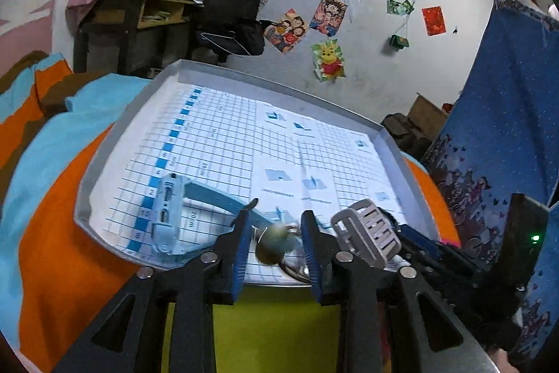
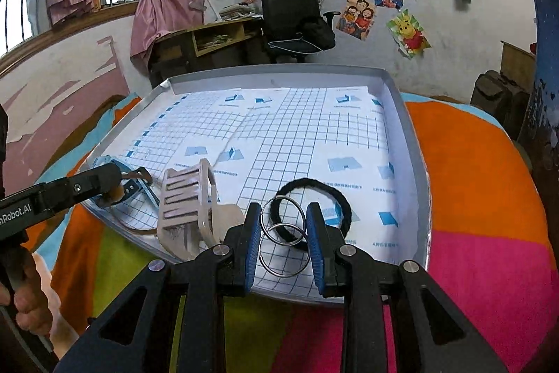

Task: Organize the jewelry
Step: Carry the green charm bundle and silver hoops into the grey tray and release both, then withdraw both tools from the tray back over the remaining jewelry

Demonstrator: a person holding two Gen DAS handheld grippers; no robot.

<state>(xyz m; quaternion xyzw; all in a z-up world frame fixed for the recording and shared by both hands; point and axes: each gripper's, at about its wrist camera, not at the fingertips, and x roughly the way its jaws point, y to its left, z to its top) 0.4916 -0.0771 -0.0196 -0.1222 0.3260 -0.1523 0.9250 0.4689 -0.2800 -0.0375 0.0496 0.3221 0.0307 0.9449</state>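
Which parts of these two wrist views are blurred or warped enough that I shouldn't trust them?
Left wrist view: the small round pale bead-like piece between the blue-padded left gripper fingers is motion-smeared, its shape unclear; the silver tray rim bows from fisheye distortion. Right wrist view: the two linked metal rings between the right gripper fingers and the black fabric hair tie are sharp; edges curve and darken.

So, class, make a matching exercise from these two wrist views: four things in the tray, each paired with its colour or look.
Things:
1. watch
2. hair tie
3. hair claw clip
4. two linked rings

Looks:
A. black, fuzzy loop
B. light blue
C. shiny metal
D. pale beige, slotted

Pairs: 1-B, 2-A, 3-D, 4-C
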